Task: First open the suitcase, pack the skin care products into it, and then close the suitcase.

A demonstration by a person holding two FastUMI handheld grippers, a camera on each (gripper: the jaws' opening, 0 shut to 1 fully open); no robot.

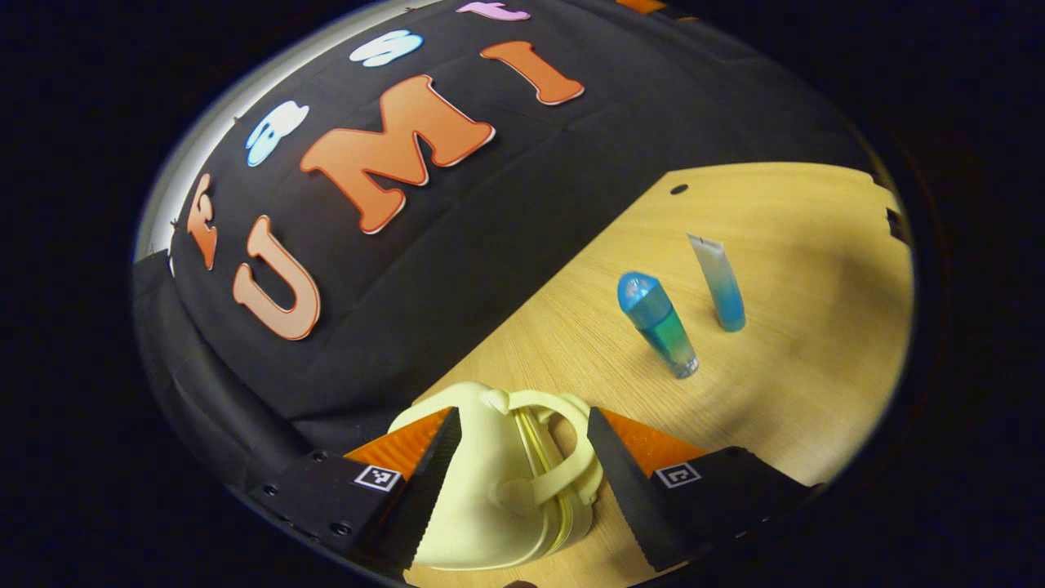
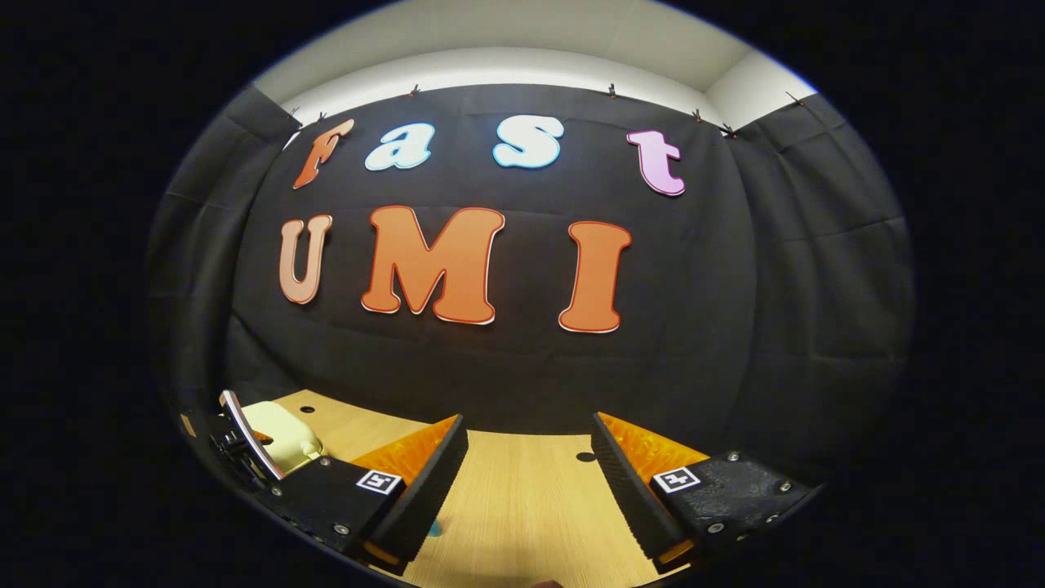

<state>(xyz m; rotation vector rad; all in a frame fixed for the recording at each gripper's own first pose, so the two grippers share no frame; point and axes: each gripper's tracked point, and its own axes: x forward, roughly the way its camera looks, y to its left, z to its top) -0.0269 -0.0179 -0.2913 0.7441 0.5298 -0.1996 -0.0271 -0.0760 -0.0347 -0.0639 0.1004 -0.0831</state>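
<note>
Left gripper view: we see the left gripper (image 1: 522, 465) spread wide, the pale yellow suitcase (image 1: 490, 498) lying closed on the desk (image 1: 784, 392) between its fingers, contact unclear; blue bottle (image 1: 657, 322) and blue tube (image 1: 718, 282) stand well beyond. Right gripper view: right gripper (image 2: 529, 482) spread, nothing between; suitcase (image 2: 282, 437) far left, partly hidden behind the other gripper.

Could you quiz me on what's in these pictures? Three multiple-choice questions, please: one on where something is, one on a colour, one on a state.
1. Where is the suitcase?
A. between the left gripper fingers
B. beside the tube
C. on the floor

2. What colour is the suitcase?
A. red
B. pale yellow
C. black

3. How is the right gripper?
A. shut on a bottle
B. shut on the tube
C. open

Answers: 1 A, the fingers flank it. 2 B, its shell is pale yellow. 3 C, only bare table lies between its fingers.
</note>
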